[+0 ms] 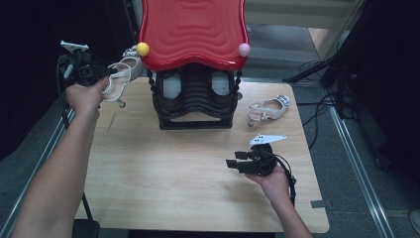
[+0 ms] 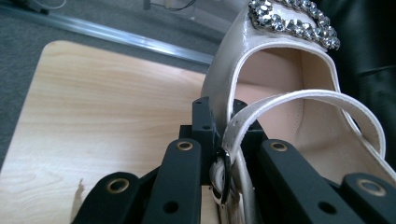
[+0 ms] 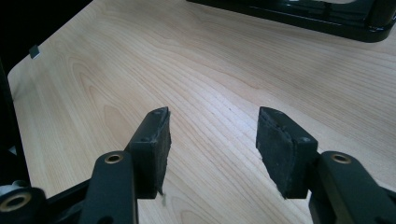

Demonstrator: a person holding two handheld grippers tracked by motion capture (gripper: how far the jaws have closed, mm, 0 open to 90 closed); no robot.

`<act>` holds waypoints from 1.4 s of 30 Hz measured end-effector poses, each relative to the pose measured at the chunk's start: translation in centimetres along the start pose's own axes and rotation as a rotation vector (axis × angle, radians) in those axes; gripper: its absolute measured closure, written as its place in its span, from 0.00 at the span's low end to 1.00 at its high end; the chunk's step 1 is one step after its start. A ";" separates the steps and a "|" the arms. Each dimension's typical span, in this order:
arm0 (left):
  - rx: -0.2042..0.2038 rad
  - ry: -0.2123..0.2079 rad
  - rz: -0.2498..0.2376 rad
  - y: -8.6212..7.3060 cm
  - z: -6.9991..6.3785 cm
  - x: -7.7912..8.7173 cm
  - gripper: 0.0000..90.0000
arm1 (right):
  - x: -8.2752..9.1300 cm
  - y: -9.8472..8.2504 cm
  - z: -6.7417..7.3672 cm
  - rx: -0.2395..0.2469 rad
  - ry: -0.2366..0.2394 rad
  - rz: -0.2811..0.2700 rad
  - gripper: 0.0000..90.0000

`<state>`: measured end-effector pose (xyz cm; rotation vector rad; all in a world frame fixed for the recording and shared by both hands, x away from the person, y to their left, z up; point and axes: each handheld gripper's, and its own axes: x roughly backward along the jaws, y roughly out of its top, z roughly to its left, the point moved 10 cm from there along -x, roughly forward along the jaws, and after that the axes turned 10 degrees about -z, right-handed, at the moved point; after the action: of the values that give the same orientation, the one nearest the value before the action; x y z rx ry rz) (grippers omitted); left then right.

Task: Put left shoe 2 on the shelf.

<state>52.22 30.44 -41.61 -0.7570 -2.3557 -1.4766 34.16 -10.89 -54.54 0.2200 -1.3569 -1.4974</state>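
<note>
So the left gripper [image 1: 110, 75] is up off the table [image 1: 163, 168] at the far left corner, and it's got a pale sandal [image 1: 124, 74] clamped in its jaws. In the left gripper view you can see the jaws squeezed narrow on the sandal's [image 2: 280, 79] side wall and strap, with the little metal buckle [image 2: 223, 179] sitting right between them. The rhinestone trim [image 2: 294, 21] on the toe band is at the top of that view, and the strap arcs across the open footbed. The sandal hangs in the air just left of the rack [image 1: 195, 96], near the yellow knob [image 1: 143, 48] on the rack's red top [image 1: 193, 29], with its toe end pointing away toward the far side.

The matching second sandal [image 1: 268, 109] is lying flat on the table to the right of the rack, well apart from both grippers.

The right gripper [image 1: 232, 163] sits low over the near right part of the table, pointing left. Its jaws are spread wide with nothing between them, just bare wood grain showing in the right gripper view [image 3: 212, 140]. The black base of the rack [image 3: 299, 16] runs across the far edge of that view.

There's also a pink knob [image 1: 244, 49] on the right corner of the red top.
</note>
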 end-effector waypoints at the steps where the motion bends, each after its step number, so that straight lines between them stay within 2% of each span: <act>1: 0.003 0.000 -0.006 0.3 -0.3 0.1 0.92 | 0.0 0.0 0.0 0.000 0.001 -0.001 0.51; 6: 0.010 -0.009 -0.029 2.2 -1.5 0.9 0.92 | 0.1 0.1 0.0 -0.003 0.000 -0.004 0.51; 11: 0.042 -0.038 -0.056 4.1 -2.7 1.9 0.92 | 0.1 0.1 -0.1 -0.005 -0.003 -0.007 0.51; 15: 0.022 -0.045 -0.068 5.5 -3.6 2.8 0.92 | 0.1 0.1 -0.1 -0.004 -0.002 -0.008 0.51; 23: 0.035 -0.072 -0.104 8.2 -5.4 4.7 0.92 | 0.1 0.2 0.0 0.002 0.000 -0.005 0.51; 28: -0.003 -0.071 -0.123 9.9 -6.8 5.9 0.92 | 0.1 0.2 0.1 0.002 0.000 -0.006 0.51; 30: -0.011 -0.081 -0.133 10.6 -7.5 6.4 0.92 | 0.1 0.2 0.0 0.002 -0.002 -0.004 0.51; 31: 0.001 -0.086 -0.142 10.9 -8.0 6.6 0.92 | 0.1 0.2 0.0 0.002 -0.001 -0.004 0.51; 34: 0.004 -0.107 -0.150 11.7 -9.2 7.1 0.92 | 0.0 0.2 0.0 0.005 -0.001 -0.005 0.51; 42: 0.010 -0.153 -0.159 13.2 -12.6 7.5 0.91 | 0.1 0.2 0.1 0.008 -0.001 -0.005 0.51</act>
<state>52.66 25.97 -22.42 -0.7191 -2.5893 -1.5167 34.18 -10.84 -54.27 0.2280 -1.3640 -1.4961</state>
